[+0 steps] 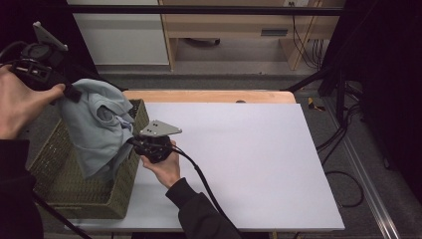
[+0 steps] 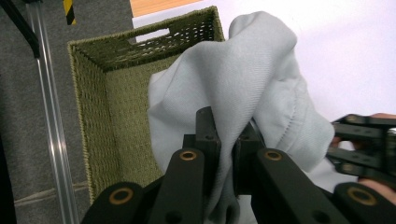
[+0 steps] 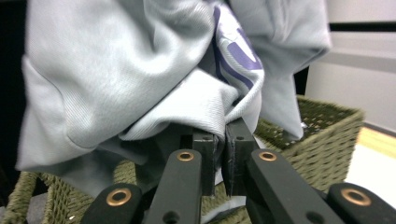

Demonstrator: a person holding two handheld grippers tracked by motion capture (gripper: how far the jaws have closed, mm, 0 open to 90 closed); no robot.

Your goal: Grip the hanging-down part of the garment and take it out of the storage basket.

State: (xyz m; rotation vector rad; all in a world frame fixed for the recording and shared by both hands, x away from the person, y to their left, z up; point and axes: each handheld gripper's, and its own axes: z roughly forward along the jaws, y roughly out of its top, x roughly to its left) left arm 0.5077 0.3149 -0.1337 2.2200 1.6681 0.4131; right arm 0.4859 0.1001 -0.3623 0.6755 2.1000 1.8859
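Two grippers share one pale grey sweatshirt above the olive woven basket in the high view, left gripper raised, right gripper at the basket's rim. Left gripper view: jaws clamp a fold over the basket. Right gripper view: jaws pinch cloth beside purple lettering.

Pale grey sweatshirt with purple print, olive-green woven basket, white table, black grippers
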